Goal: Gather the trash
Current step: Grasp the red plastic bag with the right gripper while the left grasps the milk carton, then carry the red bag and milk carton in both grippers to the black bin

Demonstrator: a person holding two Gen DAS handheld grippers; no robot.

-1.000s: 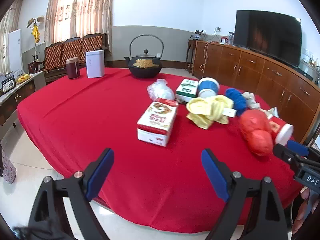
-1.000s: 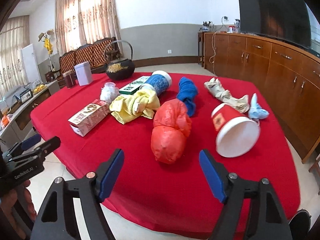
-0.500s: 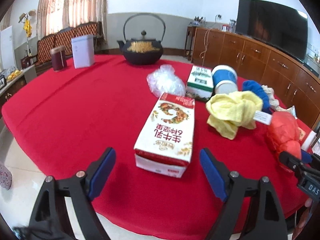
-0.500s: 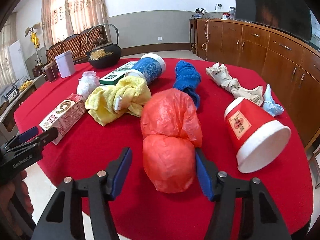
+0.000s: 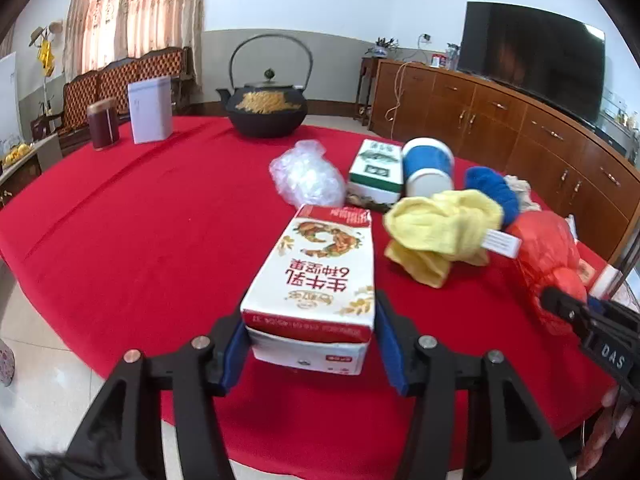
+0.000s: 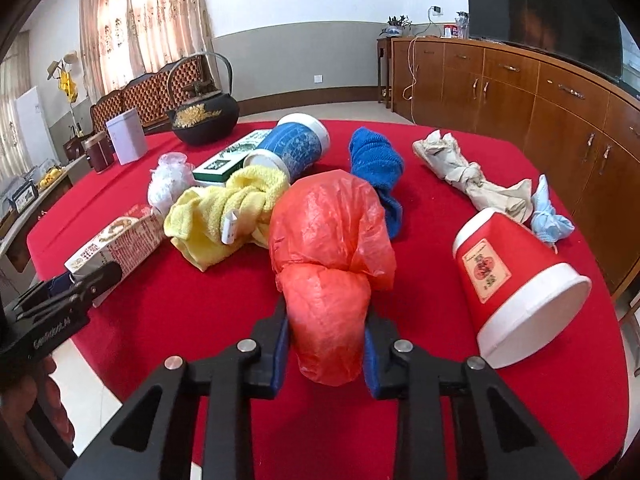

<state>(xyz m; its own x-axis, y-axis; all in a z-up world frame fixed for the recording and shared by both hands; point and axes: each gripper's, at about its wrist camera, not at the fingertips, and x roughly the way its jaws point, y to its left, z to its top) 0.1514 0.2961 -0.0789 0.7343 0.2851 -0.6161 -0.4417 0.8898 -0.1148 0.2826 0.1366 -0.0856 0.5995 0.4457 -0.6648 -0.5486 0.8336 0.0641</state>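
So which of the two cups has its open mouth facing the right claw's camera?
The red cup; the blue cup shows its base instead.

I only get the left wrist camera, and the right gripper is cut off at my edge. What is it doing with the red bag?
Observer: The right gripper has its jaws closing on the near end of the red bag, with both pads against its sides.
Operator: The bag blocks my view. What lies past it?
Observer: A red cup lies on its side, apart from the bag, its white rim towards the right camera.
Operator: Anything beyond the cup?
Observer: A knotted beige rag and a small light-blue wad lie just beyond it.
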